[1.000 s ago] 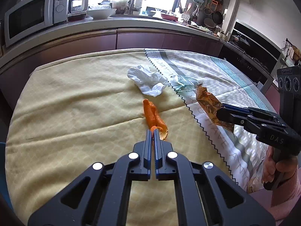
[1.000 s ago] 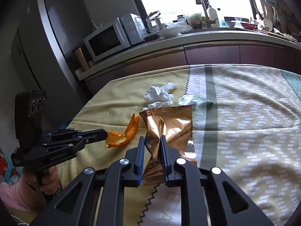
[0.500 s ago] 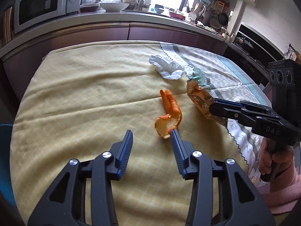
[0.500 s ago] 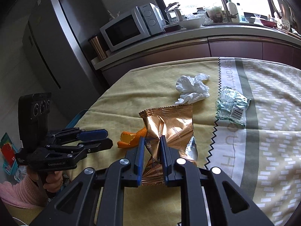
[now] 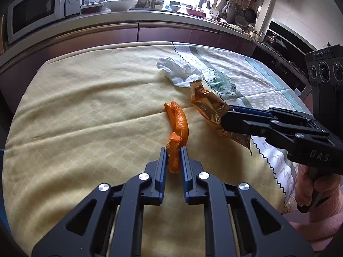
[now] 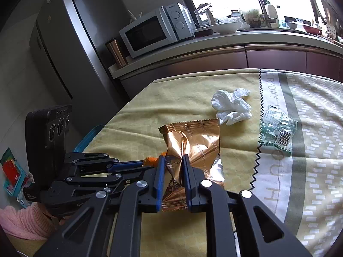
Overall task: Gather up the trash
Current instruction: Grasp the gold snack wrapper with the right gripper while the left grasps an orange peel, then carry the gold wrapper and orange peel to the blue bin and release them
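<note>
Peel first: we have the left gripper (image 5: pixel 173 152), its fingers just closed, pinching the near end of the curled orange peel (image 5: pixel 179 124), the rest lying on the yellow worktop cloth (image 5: pixel 85 107). Right gripper (image 6: pixel 173 160) clamps the crinkled copper foil wrapper (image 6: pixel 193 137). Crumpled tissue (image 6: pixel 231 107) and clear plastic wrapper (image 6: pixel 277 128) wait beyond.

microwave (image 6: pixel 156 31), fridge (image 6: pixel 64 42) (steel), white bowl (image 5: pixel 120 4)

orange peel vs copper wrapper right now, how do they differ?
The orange peel is a thick, matte, curled strip; the copper wrapper is thin, shiny, crinkled foil. The peel sits in the left tongs, which have just closed on it; the wrapper is pinched in the right tongs. Both are gripped at one end over the yellow tablecloth.
</note>
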`<state>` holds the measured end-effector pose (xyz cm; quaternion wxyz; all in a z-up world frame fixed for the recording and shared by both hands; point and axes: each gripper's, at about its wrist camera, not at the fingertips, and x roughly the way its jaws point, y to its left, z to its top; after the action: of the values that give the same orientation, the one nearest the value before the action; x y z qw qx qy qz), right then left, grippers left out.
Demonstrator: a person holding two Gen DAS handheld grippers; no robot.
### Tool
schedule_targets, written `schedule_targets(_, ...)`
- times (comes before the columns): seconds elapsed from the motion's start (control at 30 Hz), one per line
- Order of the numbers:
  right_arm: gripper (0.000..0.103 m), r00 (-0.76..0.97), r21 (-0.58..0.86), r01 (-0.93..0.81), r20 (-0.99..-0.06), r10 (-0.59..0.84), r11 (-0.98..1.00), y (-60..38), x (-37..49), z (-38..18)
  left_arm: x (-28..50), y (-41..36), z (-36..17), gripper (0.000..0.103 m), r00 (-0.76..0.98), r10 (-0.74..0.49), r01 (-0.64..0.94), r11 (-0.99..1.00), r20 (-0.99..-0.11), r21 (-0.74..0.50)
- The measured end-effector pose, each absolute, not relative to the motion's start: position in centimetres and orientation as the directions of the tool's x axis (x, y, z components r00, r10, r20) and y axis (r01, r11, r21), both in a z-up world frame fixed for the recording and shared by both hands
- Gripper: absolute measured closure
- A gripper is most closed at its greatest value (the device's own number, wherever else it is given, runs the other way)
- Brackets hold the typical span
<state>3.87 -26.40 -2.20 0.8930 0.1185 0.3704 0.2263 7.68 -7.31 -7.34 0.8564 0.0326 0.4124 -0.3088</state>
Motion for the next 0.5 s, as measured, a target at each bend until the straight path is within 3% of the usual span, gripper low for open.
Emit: schedule_targets(0.5,0.088,0.598,0.359,-0.420,-0.582,0.552,0.833,-22.5,4.7,-0.6,5.3,-1.1,-4.9,0.092,0.572,-0.459,0.475,0.861,-0.680,-0.181)
